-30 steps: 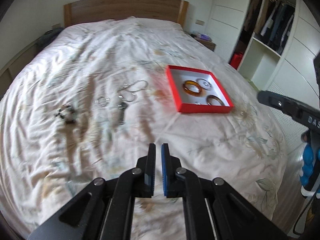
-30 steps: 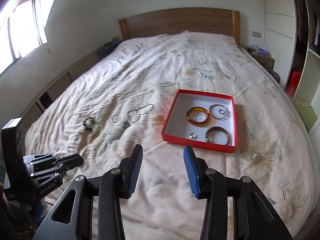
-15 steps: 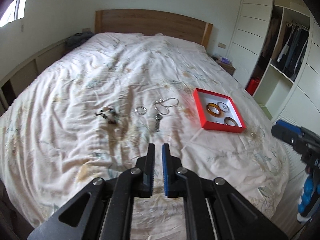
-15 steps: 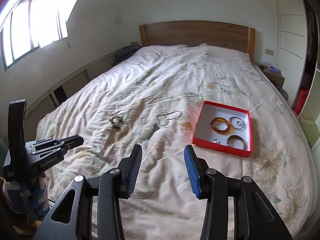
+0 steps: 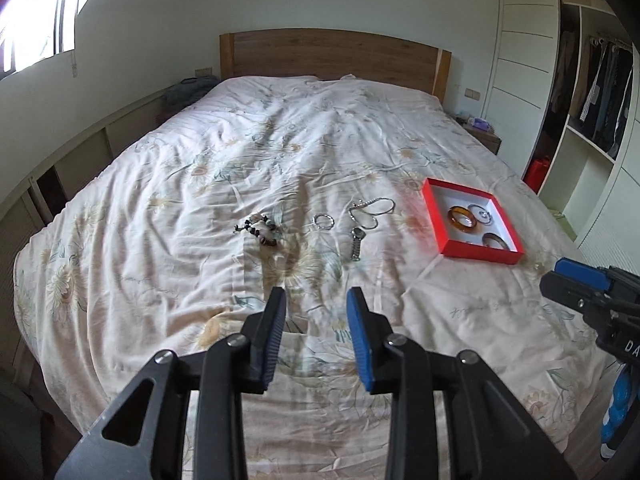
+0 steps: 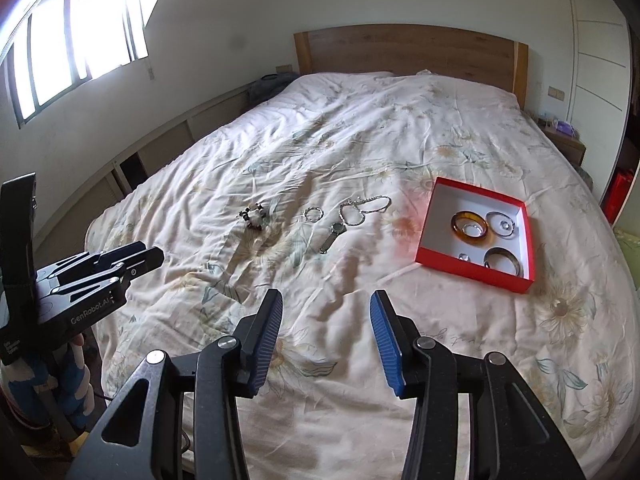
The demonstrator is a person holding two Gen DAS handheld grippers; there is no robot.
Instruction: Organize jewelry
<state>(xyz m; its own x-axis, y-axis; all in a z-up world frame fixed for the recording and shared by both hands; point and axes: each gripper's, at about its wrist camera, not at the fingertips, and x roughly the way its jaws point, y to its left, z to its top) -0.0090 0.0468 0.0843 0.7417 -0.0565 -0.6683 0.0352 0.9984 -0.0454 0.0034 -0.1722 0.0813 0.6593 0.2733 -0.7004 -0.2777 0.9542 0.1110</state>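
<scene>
Both tools, left [image 5: 316,304] and right [image 6: 326,308], are held wide apart, empty, w/ loose jewelry left of red box [image 6: 476,270].

The bed's quilt [image 5: 280,152] was pale cream-pink, printed with faded yellow flowers and grey-green leaves. The box [image 6: 472,266] was bright red outside and white inside, and held an amber bangle [image 6: 470,228]. The beaded bracelet [image 5: 262,230] mixed dark and pale beads. The watch [image 5: 357,242] and chain [image 5: 374,210] were silvery. The headboard [image 6: 408,50] was warm brown wood.
</scene>
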